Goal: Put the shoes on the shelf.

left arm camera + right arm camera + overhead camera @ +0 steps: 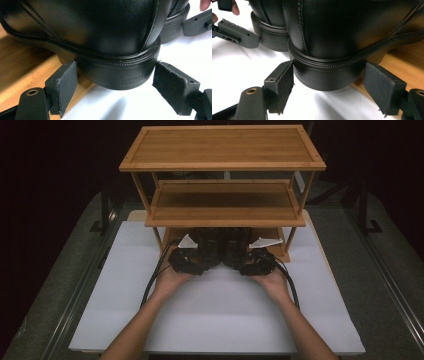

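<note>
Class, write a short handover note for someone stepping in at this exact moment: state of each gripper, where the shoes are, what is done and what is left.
Left gripper: open, jaws either side of the left shoe heel, apparently not clamped.
Right gripper: open, jaws either side of the right shoe heel, a gap showing on both sides.
Both black shoes sit side by side, toes under the wooden rack, heels overhanging from its bottom board onto the white table.
Done: grippers lined up on the heels.
Left: probably close on each heel and move the pair; the upper two shelves are bare.
</note>
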### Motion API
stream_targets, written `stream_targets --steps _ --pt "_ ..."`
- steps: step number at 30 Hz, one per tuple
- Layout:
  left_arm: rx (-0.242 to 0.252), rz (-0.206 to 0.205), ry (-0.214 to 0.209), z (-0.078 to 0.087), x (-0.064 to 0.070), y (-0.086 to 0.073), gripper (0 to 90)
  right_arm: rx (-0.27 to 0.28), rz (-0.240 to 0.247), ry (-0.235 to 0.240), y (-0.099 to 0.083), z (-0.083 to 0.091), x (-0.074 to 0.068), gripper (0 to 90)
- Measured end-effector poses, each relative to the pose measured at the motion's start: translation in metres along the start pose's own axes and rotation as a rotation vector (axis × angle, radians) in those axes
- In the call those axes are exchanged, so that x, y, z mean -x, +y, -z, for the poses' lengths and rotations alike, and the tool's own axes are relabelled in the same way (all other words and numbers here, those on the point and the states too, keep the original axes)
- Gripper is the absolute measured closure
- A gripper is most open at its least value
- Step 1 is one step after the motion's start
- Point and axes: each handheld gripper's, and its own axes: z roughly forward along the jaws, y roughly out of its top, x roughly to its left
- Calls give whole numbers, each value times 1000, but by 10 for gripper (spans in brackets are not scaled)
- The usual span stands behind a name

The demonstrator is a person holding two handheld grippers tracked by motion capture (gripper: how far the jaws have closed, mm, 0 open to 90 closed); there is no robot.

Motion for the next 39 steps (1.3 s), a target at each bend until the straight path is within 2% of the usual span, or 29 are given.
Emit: stream_targets --steps 13,19,22,26,32,36,37,39 --pt "3 15 17 -21 -17 7 195 26 -10 -46 7 -17 15 248" --pt "-13 14 20 -30 -20 4 193 5 1 -72 8 -25 18 246" --pt "-16 26 30 -34 -22 3 192 -5 7 -81 9 -28 19 246" --pt "-39 3 35 -39 -21 0 191 -29 5 -80 6 -32 20 244" --pt "-42 18 32 -38 -22 0 183 -35 -12 -71 3 -34 21 234" --pt "-45 -1 54 -33 -21 1 155 -43 -18 -94 4 -31 22 190" --pt "-40 7 75 -30 -22 1 149 -46 -21 -95 4 -30 22 183" --pt "-35 4 57 -25 -24 1 129 -47 -24 -94 3 -26 23 167"
